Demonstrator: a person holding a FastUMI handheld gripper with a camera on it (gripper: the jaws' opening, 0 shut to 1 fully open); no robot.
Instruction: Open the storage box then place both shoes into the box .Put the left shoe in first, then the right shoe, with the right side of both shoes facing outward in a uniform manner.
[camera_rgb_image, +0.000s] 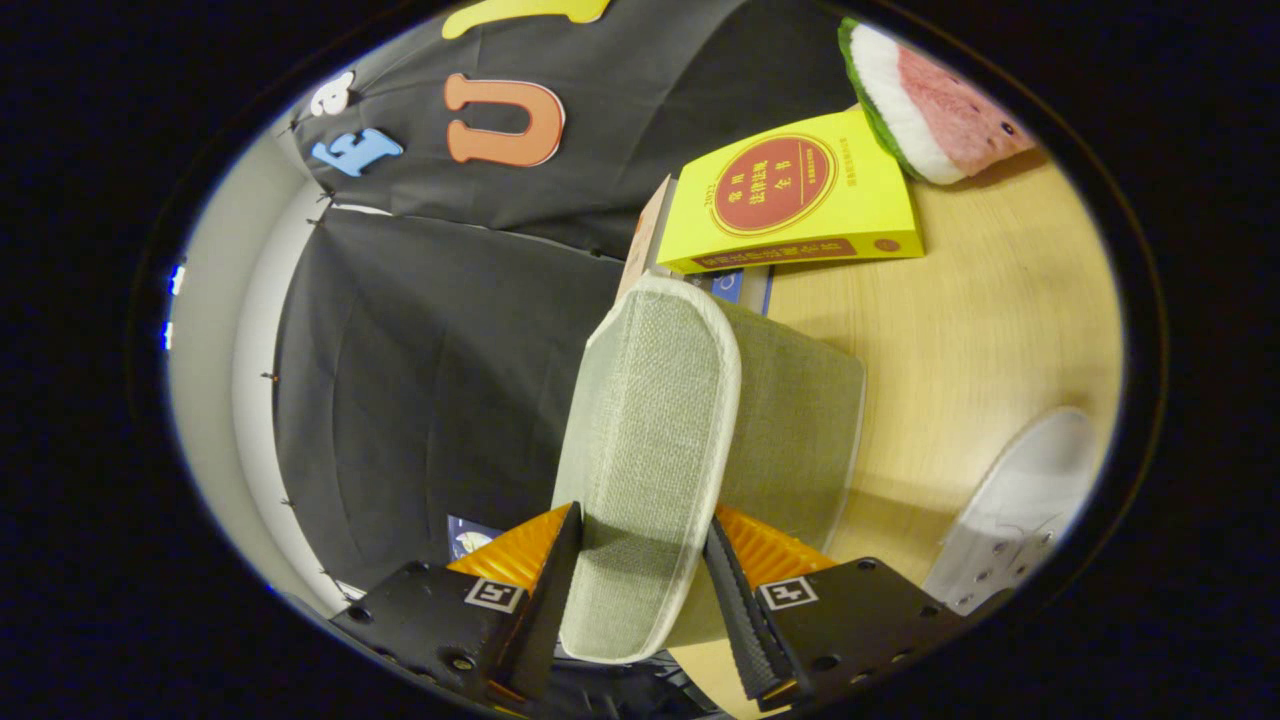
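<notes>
1. The hand-held gripper (640, 580) sits at the near end of the scene, its two fingers reaching forward with small square printed markers on the blocks behind them.
2. Between the fingers stands the lid of the storage box, a grey-green woven fabric panel with pale white piping around its rounded edge (650, 450). It is lifted upright on its edge and stretches away from the fingers towards the far side.
3. Both fingers press on the lid, one on each side of its near end, so the gripper is pinching the panel.
4. The body of the grey-green fabric storage box (800, 420) lies just right of the raised lid, joined to it, and rests on a light wooden table (980, 320).
5. Near right, a white shoe with small eyelet holes (1010, 520) lies on the table, apart from the box.
6. Beyond the box, at the far side, lies a yellow book with a round dark-red emblem on its cover (800, 200), stacked on other books (745, 285).
7. At the far right, touching the yellow book's corner, is a plush watermelon slice, pink with a white and green rind (930, 100).
8. Black cloth (430, 380) forms the booth wall on the left.
</notes>
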